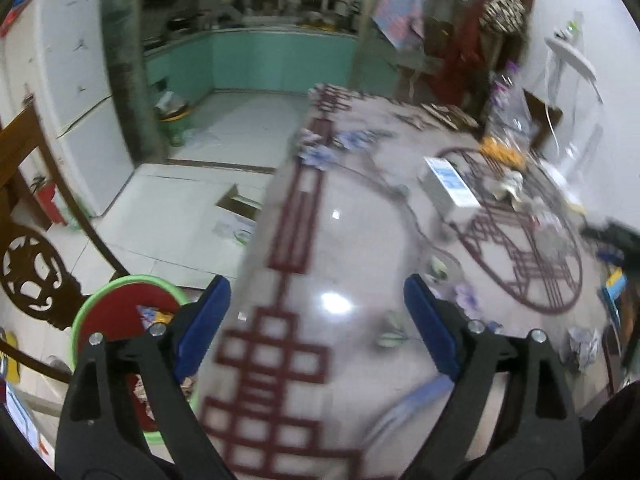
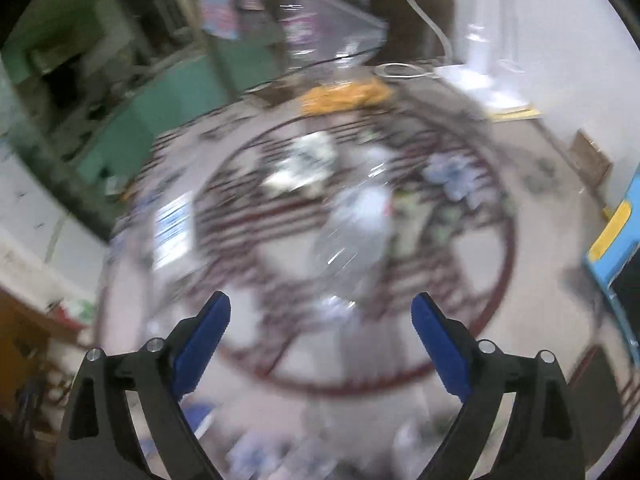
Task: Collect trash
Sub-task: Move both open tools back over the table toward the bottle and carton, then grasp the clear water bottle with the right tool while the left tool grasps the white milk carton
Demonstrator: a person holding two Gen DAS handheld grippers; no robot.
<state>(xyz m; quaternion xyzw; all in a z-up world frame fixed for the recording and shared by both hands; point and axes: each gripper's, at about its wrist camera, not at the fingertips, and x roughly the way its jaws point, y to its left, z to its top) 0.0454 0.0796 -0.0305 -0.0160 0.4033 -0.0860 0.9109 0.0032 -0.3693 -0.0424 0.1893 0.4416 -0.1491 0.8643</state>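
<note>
My left gripper (image 1: 316, 284) is open and empty above a glossy table (image 1: 340, 216) with a dark red lattice pattern. A green-rimmed bin with a red liner (image 1: 120, 300) stands below the table edge at the lower left, with wrappers inside. Crumpled blue-white wrappers (image 1: 316, 152) lie at the table's far edge. Smaller scraps (image 1: 394, 330) lie near the right finger. My right gripper (image 2: 320, 298) is open and empty over the round pattern, in a heavily blurred view. A clear crumpled plastic piece (image 2: 352, 232) and blue-white wrappers (image 2: 452, 176) lie ahead of it.
A white box with a blue label (image 1: 448, 184) and an orange heap (image 1: 500, 152) sit on the table's right part. A carved wooden chair (image 1: 28, 264) stands at the left, a fridge (image 1: 76, 92) behind it. A blue and yellow stool (image 2: 616, 232) is at the right.
</note>
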